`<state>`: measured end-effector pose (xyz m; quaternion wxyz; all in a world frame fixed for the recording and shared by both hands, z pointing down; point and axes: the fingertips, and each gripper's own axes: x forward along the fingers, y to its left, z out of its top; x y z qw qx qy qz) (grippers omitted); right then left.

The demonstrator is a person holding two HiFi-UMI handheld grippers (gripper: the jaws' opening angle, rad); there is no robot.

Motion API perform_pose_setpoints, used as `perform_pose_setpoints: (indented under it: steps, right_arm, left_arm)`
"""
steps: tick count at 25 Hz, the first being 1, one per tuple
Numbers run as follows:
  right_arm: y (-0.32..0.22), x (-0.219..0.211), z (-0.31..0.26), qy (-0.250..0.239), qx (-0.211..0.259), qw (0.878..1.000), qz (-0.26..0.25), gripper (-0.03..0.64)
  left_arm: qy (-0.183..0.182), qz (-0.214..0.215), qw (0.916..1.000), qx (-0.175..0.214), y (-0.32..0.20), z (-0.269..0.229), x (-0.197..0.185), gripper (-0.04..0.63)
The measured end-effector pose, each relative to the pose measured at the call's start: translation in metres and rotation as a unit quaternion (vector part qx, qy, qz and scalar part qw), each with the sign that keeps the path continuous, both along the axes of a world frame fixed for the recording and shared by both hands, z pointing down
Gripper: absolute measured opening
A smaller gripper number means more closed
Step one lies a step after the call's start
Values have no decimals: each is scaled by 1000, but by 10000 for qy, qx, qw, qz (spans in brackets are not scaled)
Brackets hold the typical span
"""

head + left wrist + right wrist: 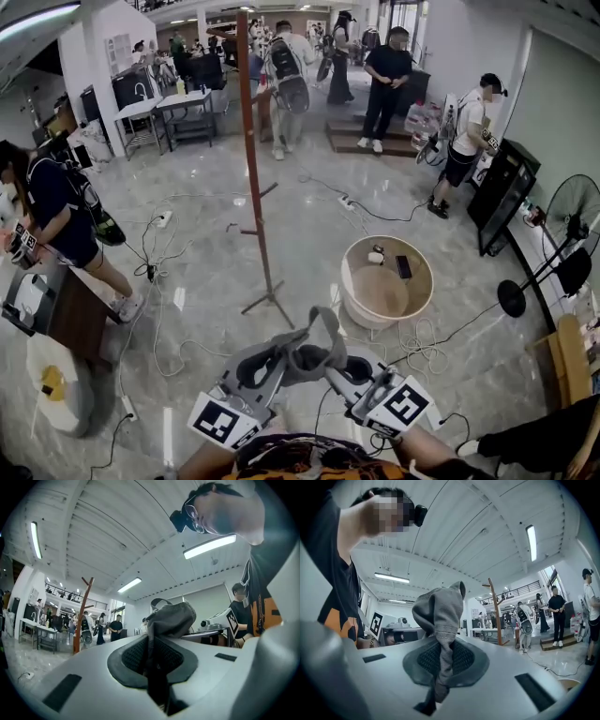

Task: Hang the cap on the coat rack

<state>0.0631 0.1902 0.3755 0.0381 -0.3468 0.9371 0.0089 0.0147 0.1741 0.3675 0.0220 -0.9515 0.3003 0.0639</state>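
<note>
round tub (384,296), black standing fan (574,212), white power strip (164,218), 2 grey tables (186,99)

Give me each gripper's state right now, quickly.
Left gripper: shut on the grey fabric cap.
Right gripper: shut on the same grey fabric cap.

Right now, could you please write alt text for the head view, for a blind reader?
The left tool and right tool each clamp one side of a grey fabric cap at the bottom edge. Ahead stands a tall brown wooden coat rack on a glossy floor.
</note>
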Motion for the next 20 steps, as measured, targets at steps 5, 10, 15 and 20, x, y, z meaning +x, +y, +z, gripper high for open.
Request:
perform_pose_setpoints:
  steps: [5,10,15,20]
  right_arm:
    - [-56,-42,-9,53,20,9999,86,17]
    - [-107,-76,-5,66,-35,9999,119,17]
    - [-145,-88,-5,41,-139,9998,123,17]
    - [-178,-88,-2,16,-123,9999,117,17]
  left_arm:
    - [38,147,9999,47,-56,-7,-36,48]
    - [-21,250,9997,42,-111,-2,-68,48]
    - [96,288,9995,-27,-151,-6,-78,48]
    - [22,289,9996,-64,-185,0,-79,48]
